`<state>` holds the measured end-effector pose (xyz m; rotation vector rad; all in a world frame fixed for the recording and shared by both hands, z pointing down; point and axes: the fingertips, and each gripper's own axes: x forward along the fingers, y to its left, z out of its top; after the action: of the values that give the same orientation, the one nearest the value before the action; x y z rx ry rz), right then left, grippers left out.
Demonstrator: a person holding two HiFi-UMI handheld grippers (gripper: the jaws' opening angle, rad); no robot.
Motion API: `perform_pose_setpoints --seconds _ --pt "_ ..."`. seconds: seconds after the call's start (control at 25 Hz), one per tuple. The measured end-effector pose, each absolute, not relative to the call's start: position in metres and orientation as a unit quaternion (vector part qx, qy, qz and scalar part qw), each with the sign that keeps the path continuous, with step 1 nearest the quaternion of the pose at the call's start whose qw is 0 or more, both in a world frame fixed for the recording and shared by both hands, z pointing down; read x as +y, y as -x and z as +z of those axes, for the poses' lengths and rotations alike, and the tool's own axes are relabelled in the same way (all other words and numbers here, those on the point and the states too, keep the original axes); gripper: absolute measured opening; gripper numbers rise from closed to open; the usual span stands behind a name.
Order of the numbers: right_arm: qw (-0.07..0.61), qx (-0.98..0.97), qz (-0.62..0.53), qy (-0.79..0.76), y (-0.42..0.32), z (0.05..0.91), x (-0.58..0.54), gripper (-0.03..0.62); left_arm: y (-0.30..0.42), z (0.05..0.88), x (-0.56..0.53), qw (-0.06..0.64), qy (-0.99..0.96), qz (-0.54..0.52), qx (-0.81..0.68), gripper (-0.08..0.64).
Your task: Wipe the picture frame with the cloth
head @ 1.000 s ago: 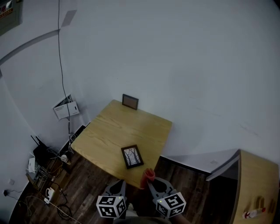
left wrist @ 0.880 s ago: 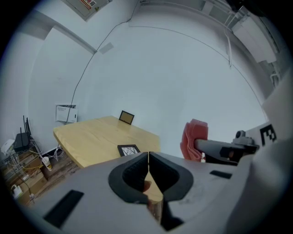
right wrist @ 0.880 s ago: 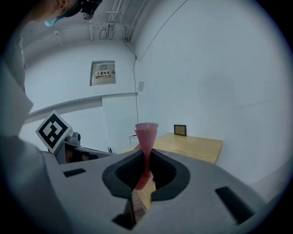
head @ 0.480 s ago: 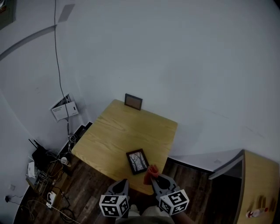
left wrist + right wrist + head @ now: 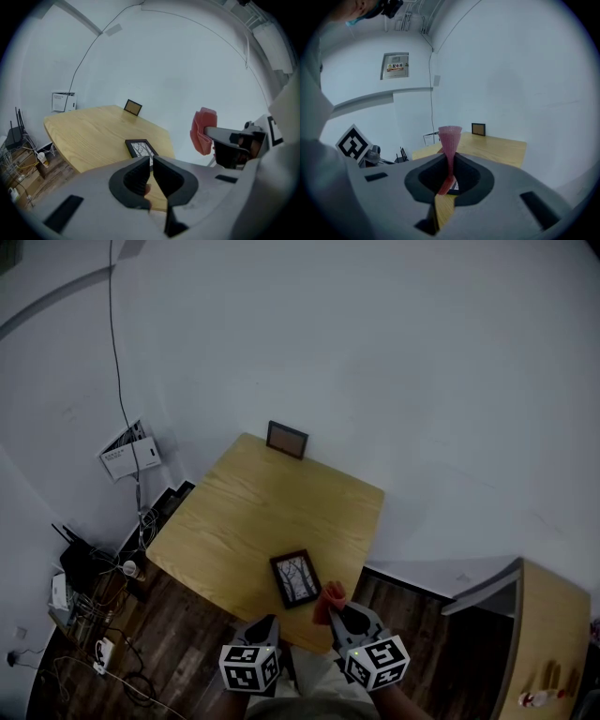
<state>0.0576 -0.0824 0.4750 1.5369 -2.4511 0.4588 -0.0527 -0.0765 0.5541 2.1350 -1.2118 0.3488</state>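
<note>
A pale wooden table (image 5: pixel 253 521) is standing against a white wall, with a black picture frame (image 5: pixel 296 578) lying flat by its near edge. The right gripper (image 5: pixel 337 611) is pinching a folded red cloth (image 5: pixel 329 598) just beside the frame. The left gripper (image 5: pixel 265 624) is pressed together, empty. Laying the cloth flat should wipe best; whether it is touching the frame is unclear.

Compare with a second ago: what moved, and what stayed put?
The right tool carried the cloth forward, closer to the frame; the left tool advanced slightly too. Grips unchanged: right shut on the cloth, left shut and empty. The frame lies as before.
</note>
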Motion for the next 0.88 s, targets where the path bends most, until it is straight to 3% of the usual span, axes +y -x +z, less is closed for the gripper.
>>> perform_pose_setpoints --seconds 0.4,0.44,0.52,0.88 --pt "0.129 -0.854 0.161 -0.477 -0.046 0.501 -0.133 0.018 0.033 0.587 -0.096 0.363 -0.802 0.152 -0.45 0.009" --pt "0.132 -0.857 0.164 -0.471 -0.044 0.504 -0.138 0.018 0.031 0.591 -0.098 0.371 -0.799 0.151 -0.448 0.017" --pt "0.142 -0.862 0.168 -0.456 -0.04 0.512 -0.147 0.018 0.026 0.599 -0.104 0.389 -0.794 0.147 -0.443 0.106" --pt "0.204 -0.879 0.174 -0.394 -0.02 0.554 -0.186 0.018 0.021 0.635 -0.132 0.42 -0.762 0.159 -0.466 0.114"
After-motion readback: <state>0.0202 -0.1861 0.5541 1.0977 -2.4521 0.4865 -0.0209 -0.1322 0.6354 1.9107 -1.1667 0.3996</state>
